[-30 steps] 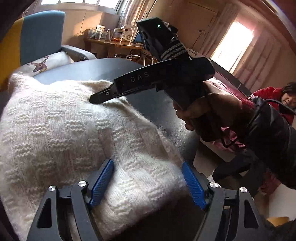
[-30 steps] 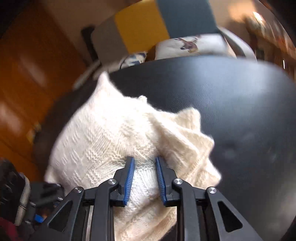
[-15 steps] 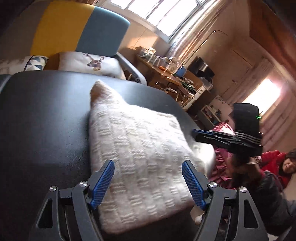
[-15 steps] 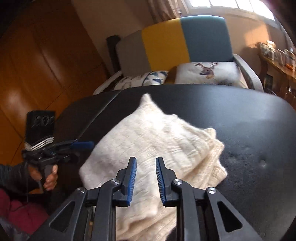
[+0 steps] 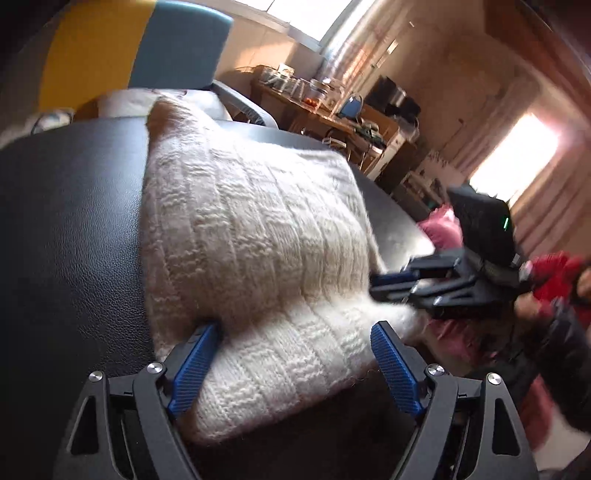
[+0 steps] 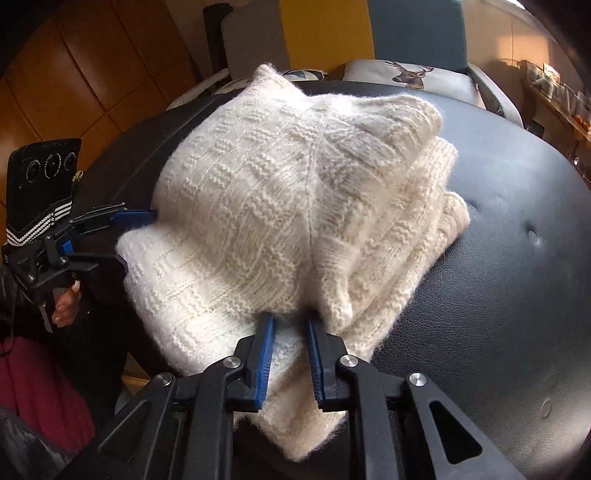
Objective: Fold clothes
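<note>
Left-wrist view: a cream knit sweater [image 5: 251,236], folded into a thick bundle, lies on a black leather surface [image 5: 70,229], its near edge hanging just over the table's front. The left gripper [image 5: 291,365] stands with its blue-padded fingers [image 5: 192,365] spread wide on either side of the sweater's near fold, one pad pressed against the knit at the left, the other clear of it at the right; nothing is clamped between them. Across the bundle, the right gripper [image 5: 388,286] comes in from the right, blurred, its tips at the sweater's right-hand edge, held by a hand [image 5: 532,306] in a dark sleeve. Right-wrist view: the same sweater [image 6: 295,206] fills the middle of the frame, several layers stacked and slightly fanned toward the right on the black leather [image 6: 517,277]. The right gripper [image 6: 290,354] has its fingers drawn close together with a narrow gap between them, the top fold of knit bunched at their tips; whether they actually pinch the fabric cannot be told. At the left of that view the left gripper [image 6: 123,240] shows from the side, one blue tip touching the upper layer and the other at the layer beneath. Beyond the table stand an armchair [image 6: 417,33] in grey, yellow and blue and a cushion [image 6: 410,75] printed with a deer.
</note>
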Motion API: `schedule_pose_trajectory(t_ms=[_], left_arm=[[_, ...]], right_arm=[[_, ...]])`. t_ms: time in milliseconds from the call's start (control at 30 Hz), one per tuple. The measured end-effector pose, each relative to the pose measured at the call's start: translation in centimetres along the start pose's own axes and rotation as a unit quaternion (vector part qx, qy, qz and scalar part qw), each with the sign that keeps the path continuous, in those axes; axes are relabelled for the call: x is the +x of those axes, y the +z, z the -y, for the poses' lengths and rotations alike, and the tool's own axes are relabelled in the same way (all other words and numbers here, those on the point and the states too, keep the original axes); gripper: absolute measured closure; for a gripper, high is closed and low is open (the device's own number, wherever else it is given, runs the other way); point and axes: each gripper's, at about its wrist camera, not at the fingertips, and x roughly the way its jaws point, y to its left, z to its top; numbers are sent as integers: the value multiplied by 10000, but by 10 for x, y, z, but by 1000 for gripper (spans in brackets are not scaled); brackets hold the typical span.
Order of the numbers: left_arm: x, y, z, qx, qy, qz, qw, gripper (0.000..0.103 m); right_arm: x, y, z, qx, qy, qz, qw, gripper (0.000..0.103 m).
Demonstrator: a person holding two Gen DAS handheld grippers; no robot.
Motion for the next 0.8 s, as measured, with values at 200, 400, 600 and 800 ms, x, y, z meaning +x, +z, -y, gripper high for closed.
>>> schedule_pose_trajectory(t_ms=[200, 400, 600, 800], left_arm=[[-31, 31, -20, -411, 140, 504, 9978, 19], [-24, 74, 1, 119, 92, 687, 9975, 19], [34, 95, -1, 74, 167, 83, 9998, 18], [56, 73, 8, 709, 675, -24, 9952, 18]], right_arm=[[-5, -5, -1, 584, -1, 436, 9973, 85], [-52, 30, -20, 639, -219, 1242, 9899, 77], [-8, 55, -11, 524, -448, 657, 9955, 77], [2, 30, 12, 1152, 125, 1022, 9880, 78]])
